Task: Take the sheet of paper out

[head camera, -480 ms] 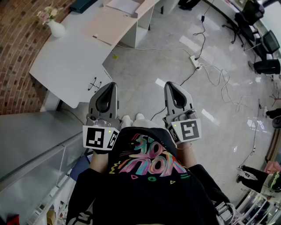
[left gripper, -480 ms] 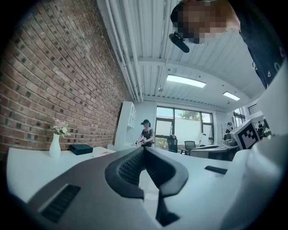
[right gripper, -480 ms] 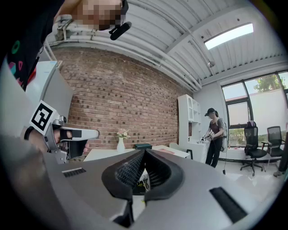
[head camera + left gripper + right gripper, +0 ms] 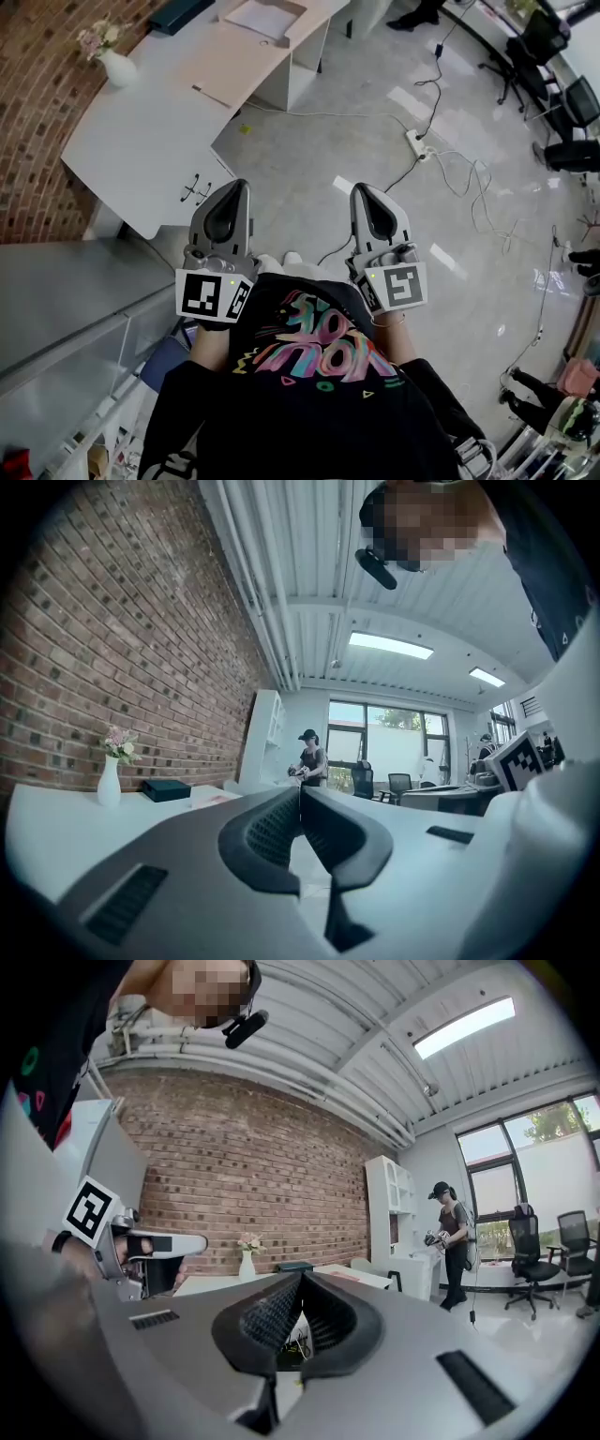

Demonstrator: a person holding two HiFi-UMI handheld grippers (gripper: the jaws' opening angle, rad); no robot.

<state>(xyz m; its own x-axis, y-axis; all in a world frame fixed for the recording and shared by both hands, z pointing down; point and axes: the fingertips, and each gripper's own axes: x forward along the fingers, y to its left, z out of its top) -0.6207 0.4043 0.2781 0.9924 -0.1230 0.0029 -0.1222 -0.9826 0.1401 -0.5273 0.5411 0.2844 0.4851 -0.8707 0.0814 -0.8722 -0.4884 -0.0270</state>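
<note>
In the head view I hold both grippers level in front of my body, above the floor. My left gripper (image 4: 234, 186) is shut with nothing between its jaws; in the left gripper view (image 4: 300, 795) the ribbed pads meet. My right gripper (image 4: 364, 191) is shut and empty too, its pads closed in the right gripper view (image 4: 300, 1281). A pale sheet (image 4: 264, 16) lies in a shallow open box on the far end of the long desk (image 4: 141, 141), well ahead of both grippers. The left gripper (image 4: 141, 1255) also shows at the left of the right gripper view.
A white vase of flowers (image 4: 111, 56) and a dark flat box (image 4: 183, 9) stand on the desk by the brick wall. A power strip (image 4: 415, 141) and cables trail over the floor. Office chairs (image 4: 562, 103) stand far right. A grey cabinet top (image 4: 66, 300) lies at my left. Another person (image 4: 455, 1241) stands farther off.
Both grippers stay shut and level in front of my body. The view has slid slightly, so the desk and floor sit a little lower in the picture.
</note>
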